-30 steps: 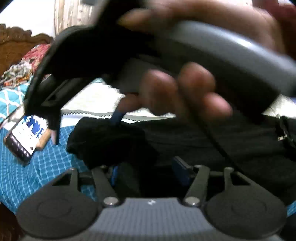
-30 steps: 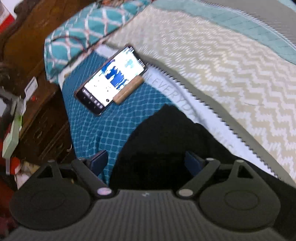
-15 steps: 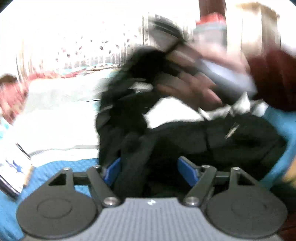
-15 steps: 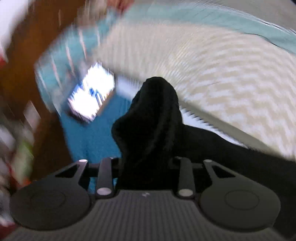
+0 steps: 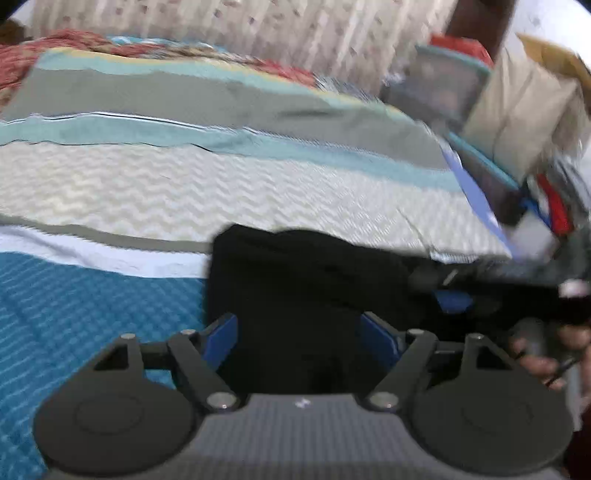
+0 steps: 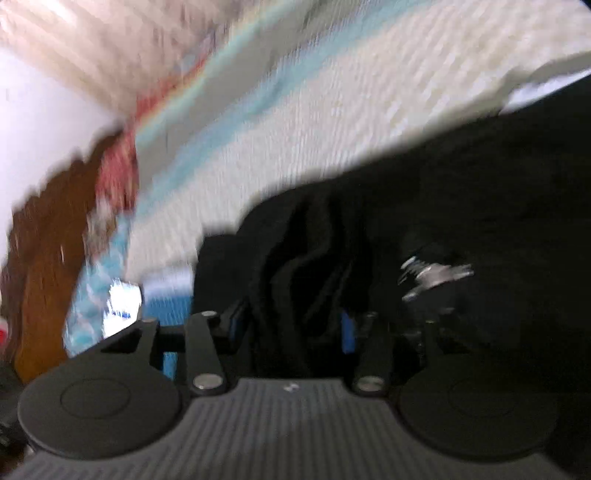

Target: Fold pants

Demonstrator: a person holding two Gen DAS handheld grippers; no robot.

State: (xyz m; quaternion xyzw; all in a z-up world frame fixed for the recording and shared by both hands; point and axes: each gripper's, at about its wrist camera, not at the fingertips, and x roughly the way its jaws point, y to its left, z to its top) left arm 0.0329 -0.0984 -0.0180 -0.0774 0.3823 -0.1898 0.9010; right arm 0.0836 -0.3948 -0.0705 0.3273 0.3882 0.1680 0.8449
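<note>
On the bed, left wrist view: black pants (image 5: 306, 280) lie in a dark heap across the bedspread (image 5: 184, 192), spanning the teal quilted band near the camera, the white strip and the edge of the cream zigzag band. Left gripper (image 5: 297, 334) sits low over the near edge of the pants, jaws spread wide; blue fingertips (image 5: 221, 336) on either side of the cloth, nothing pinched between them, fabric just lies in the gap. At right edge the person's right hand (image 5: 543, 350) shows, partly cut off and blurred, holding the other tool; a blue pad of the right gripper (image 5: 450, 299) sits against the far right part of the pants. Past the bed corner a blurry stack of boxes (image 5: 517, 110), contents unreadable. Behind the bed a pale patterned curtain (image 5: 332, 33). Red patterned cloth (image 5: 55, 44) at the far left head end

Right wrist view, heavy motion blur: right gripper (image 6: 293, 325) has its jaws drawn in on a bunched fold of the pants (image 6: 303, 266), cloth rising in vertical creases between the blue fingertips (image 6: 347, 332), so it is gripping the fabric. Rest of the pants fill the right side of the view, dark, with a small metal fastener (image 6: 432, 275) glinting on them, blurred. Beyond is the cream and light blue striped bedspread (image 6: 314, 110), tilted in frame. At left a lit phone (image 6: 122, 306) lies on the bed near the teal patterned edge, just beside the brown wooden headboard (image 6: 51, 258)
</note>
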